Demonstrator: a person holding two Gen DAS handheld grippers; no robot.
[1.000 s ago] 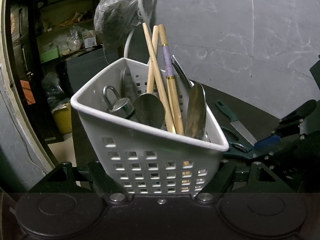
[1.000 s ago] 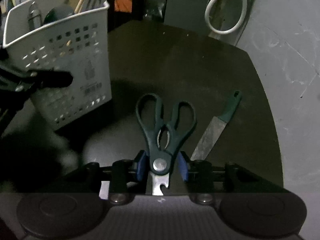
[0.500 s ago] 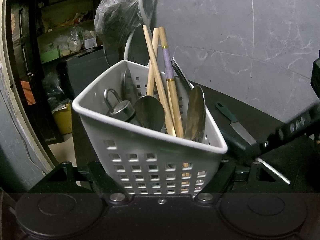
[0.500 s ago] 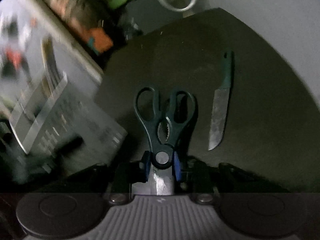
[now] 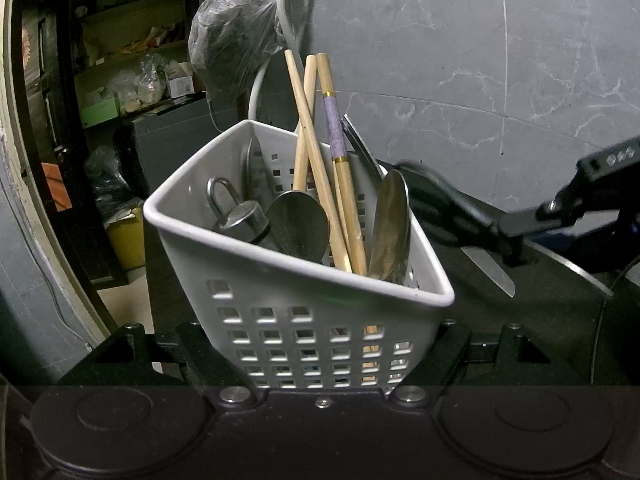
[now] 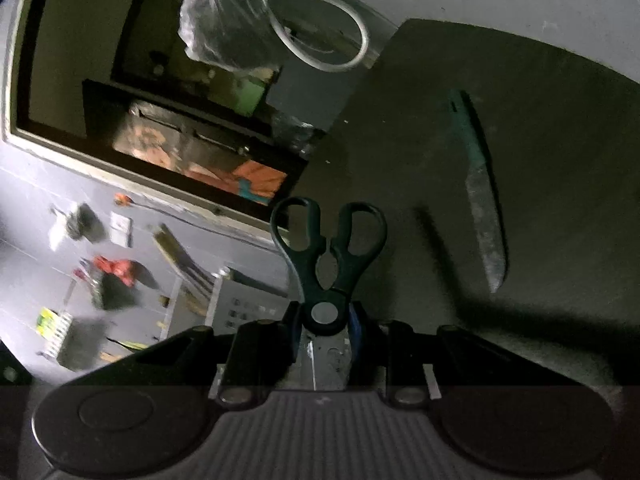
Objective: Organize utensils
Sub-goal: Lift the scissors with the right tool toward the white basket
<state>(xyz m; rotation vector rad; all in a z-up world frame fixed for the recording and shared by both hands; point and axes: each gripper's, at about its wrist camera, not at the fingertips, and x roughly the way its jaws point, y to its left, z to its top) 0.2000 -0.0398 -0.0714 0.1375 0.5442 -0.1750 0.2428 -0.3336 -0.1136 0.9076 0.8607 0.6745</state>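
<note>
left wrist cam: my left gripper [image 5: 324, 354] is clamped on the white perforated basket [image 5: 280, 292], one finger on each lower side wall, so the basket sits right between my fingers and fills the middle of the view, tilted a bit w/ its near corner toward me. inside it: wooden chopsticks [image 5: 310, 152] crossing and leaning up past the rim, one w/ a purple band, two metal spoons [image 5: 390, 224] bowl-up, a round metal piece w/ a loop [image 5: 236, 216] on the left side, plus a flat metal utensil at the back, can't tell what kind. beyond the basket, up and left of my fingers, a grey plastic bag [image 5: 232, 40] hangs by a tap w/ a white hose [image 5: 256, 92]. marble-look wall behind.

to the right of the basket my right gripper [image 5: 560, 216] comes in from the edge holding the black-handled scissors [image 5: 452, 208], handles pointing toward the basket rim, close to it but i can't tell if touching, blurry. a knife blade tip [image 5: 492, 272] shows just under them on the dark table [image 5: 540, 320].

right wrist cam: my right gripper [image 6: 326, 322] is shut tight on the scissors [image 6: 328, 248] at the pivot, blue pads on either side, handle loops sticking straight out ahead of my fingers, blades back toward me. the view is rolled over. ahead and right of the fingers the green-handled knife [image 6: 478, 188] lies flat on the table [image 6: 560, 140], well apart from the scissors, tip toward me. bag [image 6: 224, 32] and hose loop [image 6: 332, 36] far ahead, upper part of the view.
</note>
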